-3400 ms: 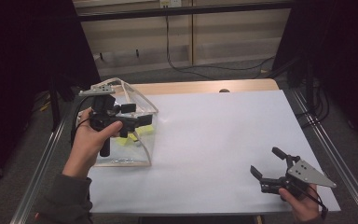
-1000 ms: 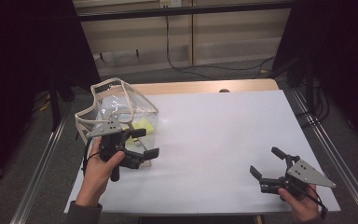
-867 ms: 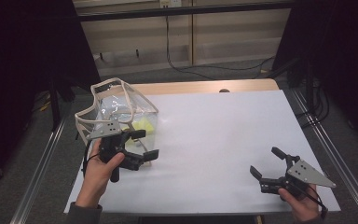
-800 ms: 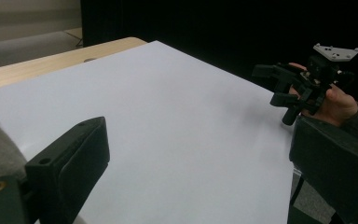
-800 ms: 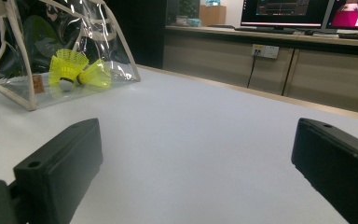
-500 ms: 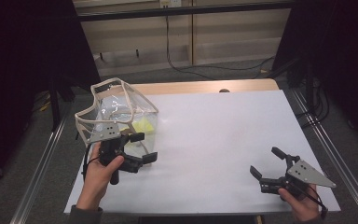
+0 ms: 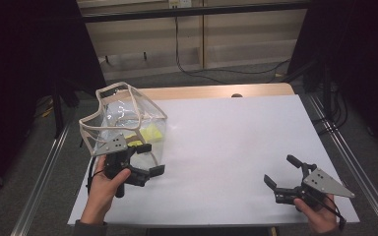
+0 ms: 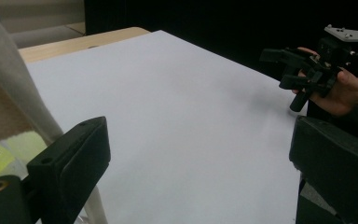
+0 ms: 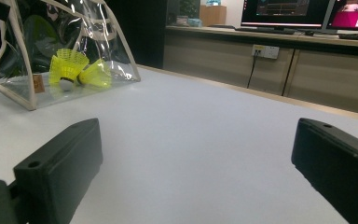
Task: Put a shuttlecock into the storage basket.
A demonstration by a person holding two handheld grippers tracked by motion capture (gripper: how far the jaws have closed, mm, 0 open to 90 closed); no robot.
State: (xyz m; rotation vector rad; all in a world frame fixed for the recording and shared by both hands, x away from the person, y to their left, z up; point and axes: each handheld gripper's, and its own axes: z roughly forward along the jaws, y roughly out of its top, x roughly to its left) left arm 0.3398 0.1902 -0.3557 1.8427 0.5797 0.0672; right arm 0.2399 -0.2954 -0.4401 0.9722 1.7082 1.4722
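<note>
Bag: your clear bag [image 7: 128,118] stands upright at the table's [image 7: 236,147] far left, opening up, long axis running away from you.
Contents: two yellow shuttlecocks [image 9: 77,70] lie inside.
Left claw [image 7: 147,160]: just beside the bag's near corner, jaws apart, pointing right.
Right claw [image 7: 281,171]: your hand holds it low at the near right, jaws apart, aimed left.

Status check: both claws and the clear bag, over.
Left claw open, beside clear bag. Right claw open, holding nothing, near table edge. Yellow shuttlecocks inside bag. White tabletop between them bare.
</note>
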